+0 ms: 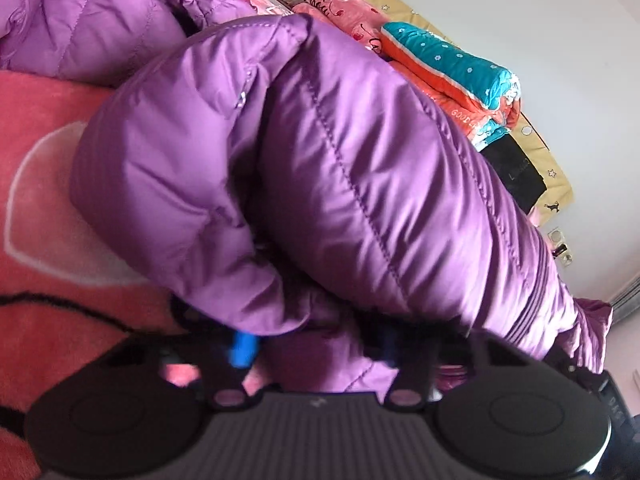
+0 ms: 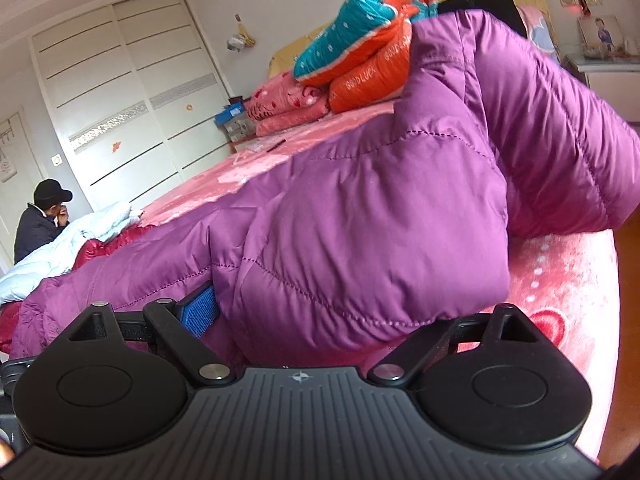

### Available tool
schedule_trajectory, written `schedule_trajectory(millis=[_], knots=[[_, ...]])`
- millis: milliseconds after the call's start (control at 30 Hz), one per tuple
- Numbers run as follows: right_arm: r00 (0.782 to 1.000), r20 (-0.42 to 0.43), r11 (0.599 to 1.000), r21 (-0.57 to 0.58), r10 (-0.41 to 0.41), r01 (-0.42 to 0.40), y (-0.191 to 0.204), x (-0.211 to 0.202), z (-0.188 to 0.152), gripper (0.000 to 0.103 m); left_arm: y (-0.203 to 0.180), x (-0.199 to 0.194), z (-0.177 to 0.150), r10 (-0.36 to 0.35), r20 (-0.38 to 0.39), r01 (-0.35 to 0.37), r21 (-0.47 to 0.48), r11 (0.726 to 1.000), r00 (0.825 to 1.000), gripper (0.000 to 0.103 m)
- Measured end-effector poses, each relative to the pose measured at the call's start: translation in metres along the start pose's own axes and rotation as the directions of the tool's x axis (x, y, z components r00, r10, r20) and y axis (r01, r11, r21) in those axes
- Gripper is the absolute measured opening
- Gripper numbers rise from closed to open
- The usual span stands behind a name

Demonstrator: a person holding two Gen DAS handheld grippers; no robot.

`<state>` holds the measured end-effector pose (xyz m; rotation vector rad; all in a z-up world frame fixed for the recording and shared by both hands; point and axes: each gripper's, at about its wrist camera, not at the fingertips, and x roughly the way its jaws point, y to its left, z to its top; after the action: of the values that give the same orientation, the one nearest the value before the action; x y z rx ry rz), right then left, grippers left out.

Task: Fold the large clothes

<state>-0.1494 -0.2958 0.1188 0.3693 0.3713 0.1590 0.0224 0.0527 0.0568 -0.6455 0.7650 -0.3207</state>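
Observation:
A large purple puffer jacket lies on a pink bed cover, and a padded fold of it bulges up right in front of the camera. My left gripper sits at the foot of that fold. Its blue pads are a moderate way apart, jacket fabric fills the gap, and the grip looks closed on it. In the right wrist view the same jacket stretches across the bed. My right gripper stands wide open with the jacket's bulk between its fingers; its right pad is hidden.
Folded teal and orange quilts and pink bedding are stacked at the head of the bed. A light blue garment and a red one lie at the far left. A person sits beside white wardrobe doors.

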Motion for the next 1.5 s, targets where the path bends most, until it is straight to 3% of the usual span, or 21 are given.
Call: schedule_trajectory(millis=[100, 200, 467, 600, 900, 1000, 1267, 1500], knots=[[1.000, 0.012, 1.000, 0.017, 0.009, -0.010, 0.005, -0.005, 0.002, 0.103, 0.003, -0.007, 0.005, -0.014, -0.013, 0.014, -0.017, 1.000, 1.000, 0.023], [0.999, 0.025, 0.997, 0.071, 0.037, -0.038, 0.005, -0.017, 0.007, 0.103, 0.000, -0.022, 0.011, -0.028, -0.013, 0.028, 0.000, 1.000, 1.000, 0.016], [0.985, 0.132, 0.976, 0.174, 0.110, -0.132, 0.016, -0.064, 0.021, 0.103, -0.009, -0.090, 0.026, -0.064, -0.014, 0.065, 0.113, 0.991, 0.998, 0.010], [0.988, 0.130, 0.980, 0.168, 0.088, -0.109, 0.033, -0.075, 0.018, 0.103, -0.011, -0.130, 0.031, -0.078, -0.025, 0.081, 0.142, 0.987, 0.997, 0.007], [0.991, 0.126, 0.975, 0.208, 0.048, -0.074, 0.053, -0.108, 0.014, 0.103, 0.003, -0.216, 0.042, -0.151, -0.045, 0.154, 0.068, 0.986, 0.988, 0.000], [0.991, 0.129, 0.976, 0.213, 0.025, -0.052, 0.055, -0.125, 0.009, 0.103, 0.009, -0.243, 0.036, -0.173, -0.030, 0.176, 0.097, 0.980, 0.984, 0.000], [0.992, 0.121, 0.991, 0.131, -0.026, 0.009, 0.078, -0.157, -0.008, 0.103, 0.007, -0.269, 0.017, -0.076, -0.040, 0.083, 0.231, 0.969, 0.996, 0.000], [0.995, 0.085, 0.996, 0.068, -0.056, 0.050, 0.095, -0.175, -0.020, 0.103, 0.002, -0.285, -0.006, -0.012, -0.018, 0.018, 0.370, 0.929, 1.000, 0.000]])
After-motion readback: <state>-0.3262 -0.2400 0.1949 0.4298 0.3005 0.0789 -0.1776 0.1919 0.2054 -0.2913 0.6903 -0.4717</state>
